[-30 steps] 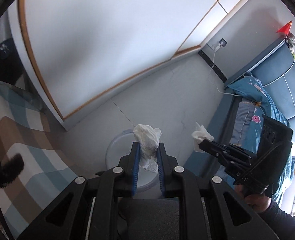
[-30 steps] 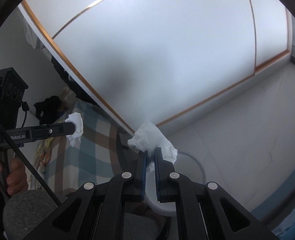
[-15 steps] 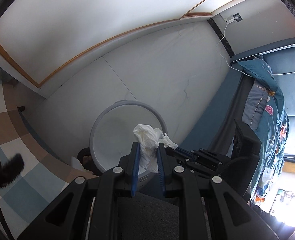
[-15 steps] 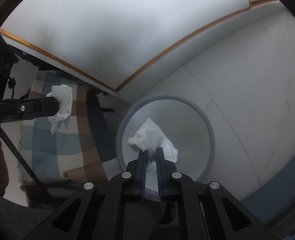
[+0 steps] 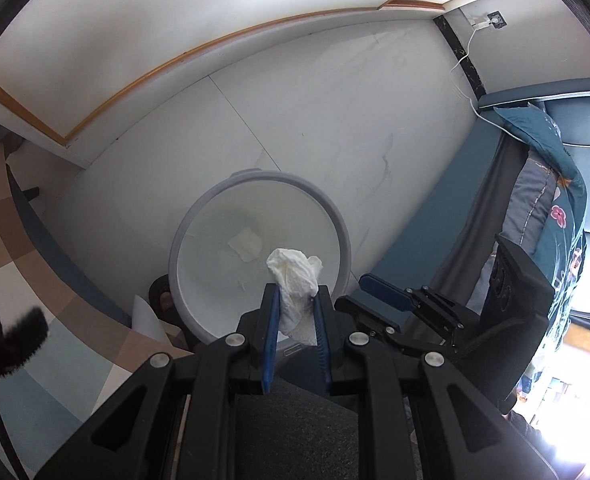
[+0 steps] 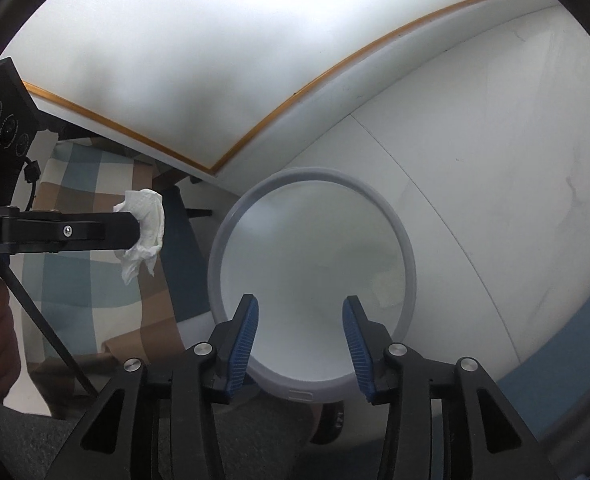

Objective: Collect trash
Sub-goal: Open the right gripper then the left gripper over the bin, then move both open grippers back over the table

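hovering over bin (image 6: 409, 256) (jaws apart)

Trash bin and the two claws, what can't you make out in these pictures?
- Trash bin base: right wrist view, washed out; the dropped tissue shows only in the left wrist view.
- Left claw pads' contact with its tissue: right wrist view, seen side-on.
- Right claw: left wrist view, one finger hidden.
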`<state>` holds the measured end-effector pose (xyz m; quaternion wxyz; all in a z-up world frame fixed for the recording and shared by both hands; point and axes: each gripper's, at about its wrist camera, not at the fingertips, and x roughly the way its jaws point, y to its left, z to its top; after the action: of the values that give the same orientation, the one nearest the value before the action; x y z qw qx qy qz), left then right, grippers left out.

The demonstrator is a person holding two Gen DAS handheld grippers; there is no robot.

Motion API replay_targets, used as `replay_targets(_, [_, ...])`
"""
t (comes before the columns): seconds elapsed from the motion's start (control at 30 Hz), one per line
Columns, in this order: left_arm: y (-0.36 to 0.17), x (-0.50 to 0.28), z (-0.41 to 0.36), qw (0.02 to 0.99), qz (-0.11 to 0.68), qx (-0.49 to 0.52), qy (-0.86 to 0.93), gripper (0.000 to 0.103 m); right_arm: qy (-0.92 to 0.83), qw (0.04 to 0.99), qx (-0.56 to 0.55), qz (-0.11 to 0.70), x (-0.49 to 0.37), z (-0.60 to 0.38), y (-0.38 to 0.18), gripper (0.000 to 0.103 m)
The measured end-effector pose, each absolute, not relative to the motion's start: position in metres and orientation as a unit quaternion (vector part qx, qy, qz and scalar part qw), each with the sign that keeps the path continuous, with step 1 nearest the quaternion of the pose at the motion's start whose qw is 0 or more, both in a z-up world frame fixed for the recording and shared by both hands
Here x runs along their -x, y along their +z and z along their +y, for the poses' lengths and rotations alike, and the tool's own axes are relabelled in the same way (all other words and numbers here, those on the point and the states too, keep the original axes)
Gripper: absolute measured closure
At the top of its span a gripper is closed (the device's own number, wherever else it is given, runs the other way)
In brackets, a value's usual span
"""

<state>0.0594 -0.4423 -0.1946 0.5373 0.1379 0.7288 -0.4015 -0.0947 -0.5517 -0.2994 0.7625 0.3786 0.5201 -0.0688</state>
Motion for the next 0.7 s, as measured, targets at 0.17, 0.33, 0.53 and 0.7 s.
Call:
replay_targets(0.17, [-0.199,-0.057,-0.449,0.539,0.729,-0.154,-0.393,0.085,-0.094,0.763,-0.382,0.512,0.102,-0.558,-0.299,0.056])
replay_targets(0.33, [-0.201,-0.056,-0.45,0.536,0.734,-0.157,-0.386,0.066,-0.117,0.764,-0.391,0.5,0.109,-0.569,-0.296,0.051])
replay_targets(0.53, [-0.198,-0.057,-0.444,0.538,0.738,-0.144,-0.381,0.049,-0.125,0.768,-0.387,0.495,0.109,-0.57,-0.29,0.046])
replay_targets(0.7, [-0.19,-0.055,-0.439,0.552,0.725,-0.151,-0.383,0.048,-0.125,0.769,-0.387,0.493,0.111,-0.57,-0.285,0.039])
